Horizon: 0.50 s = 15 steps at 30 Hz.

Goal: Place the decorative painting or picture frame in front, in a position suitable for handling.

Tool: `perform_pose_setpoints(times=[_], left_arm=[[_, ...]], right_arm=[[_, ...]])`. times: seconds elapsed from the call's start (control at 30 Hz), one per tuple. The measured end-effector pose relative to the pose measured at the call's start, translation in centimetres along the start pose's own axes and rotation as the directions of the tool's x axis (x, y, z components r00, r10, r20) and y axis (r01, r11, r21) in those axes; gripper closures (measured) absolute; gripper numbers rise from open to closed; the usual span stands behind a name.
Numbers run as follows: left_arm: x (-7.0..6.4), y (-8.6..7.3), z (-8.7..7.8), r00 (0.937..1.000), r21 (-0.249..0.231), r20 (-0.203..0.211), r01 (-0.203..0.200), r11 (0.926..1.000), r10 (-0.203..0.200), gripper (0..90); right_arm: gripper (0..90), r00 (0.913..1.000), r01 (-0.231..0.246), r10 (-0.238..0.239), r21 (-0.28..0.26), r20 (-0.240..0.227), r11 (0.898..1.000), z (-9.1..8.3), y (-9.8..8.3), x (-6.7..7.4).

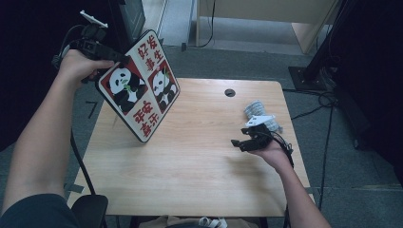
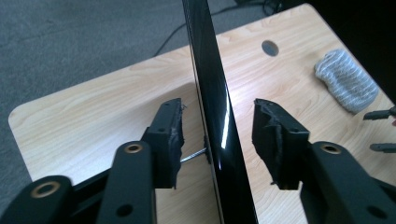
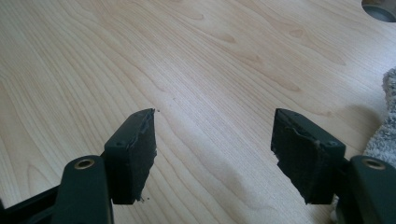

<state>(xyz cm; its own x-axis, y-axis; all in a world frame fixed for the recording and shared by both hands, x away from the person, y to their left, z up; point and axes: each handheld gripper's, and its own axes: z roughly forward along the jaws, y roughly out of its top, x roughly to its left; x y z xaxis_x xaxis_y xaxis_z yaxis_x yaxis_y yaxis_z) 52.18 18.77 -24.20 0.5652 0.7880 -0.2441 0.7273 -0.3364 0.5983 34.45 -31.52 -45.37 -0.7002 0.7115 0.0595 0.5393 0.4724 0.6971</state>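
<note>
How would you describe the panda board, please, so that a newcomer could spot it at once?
Start at the light wooden table and look to its far left corner. There a flat, rounded-corner board with a black rim stands tilted on one edge, between the jaws of the left gripper. Two pandas and red Chinese characters set it apart from the plain grey cloth bundle.

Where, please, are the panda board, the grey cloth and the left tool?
panda board (image 1: 138, 85), high view, printed face.
grey cloth (image 2: 345, 80), left gripper view, knitted top.
left tool (image 2: 217, 128), left gripper view, between its tips.
</note>
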Motion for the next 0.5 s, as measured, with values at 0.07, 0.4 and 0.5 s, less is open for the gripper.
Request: perform_pose_setpoints(times=[0.07,0.4,0.5], left_arm=[[0.0,0.3,0.4,0.9999,0.016,0.004,-0.014,0.9998,0.014,59.9],[0.2,1.5,2.1,0.9996,0.149,0.007,-0.028,0.9884,0.027,73.0],[0.0,1.7,2.4,0.9997,0.172,0.007,-0.025,0.9848,0.024,76.6]], right_arm=[[31.1,1.0,-0.002,0.002,-0.002,0.003,1.0,0.0,-0.1,0.0],[31.1,0.9999,-0.013,0.013,-0.006,0.011,1.0,-0.3,-0.2,-0.3],[31.1,0.9998,-0.012,0.012,-0.007,0.014,1.0,-0.3,-0.2,-0.5]])
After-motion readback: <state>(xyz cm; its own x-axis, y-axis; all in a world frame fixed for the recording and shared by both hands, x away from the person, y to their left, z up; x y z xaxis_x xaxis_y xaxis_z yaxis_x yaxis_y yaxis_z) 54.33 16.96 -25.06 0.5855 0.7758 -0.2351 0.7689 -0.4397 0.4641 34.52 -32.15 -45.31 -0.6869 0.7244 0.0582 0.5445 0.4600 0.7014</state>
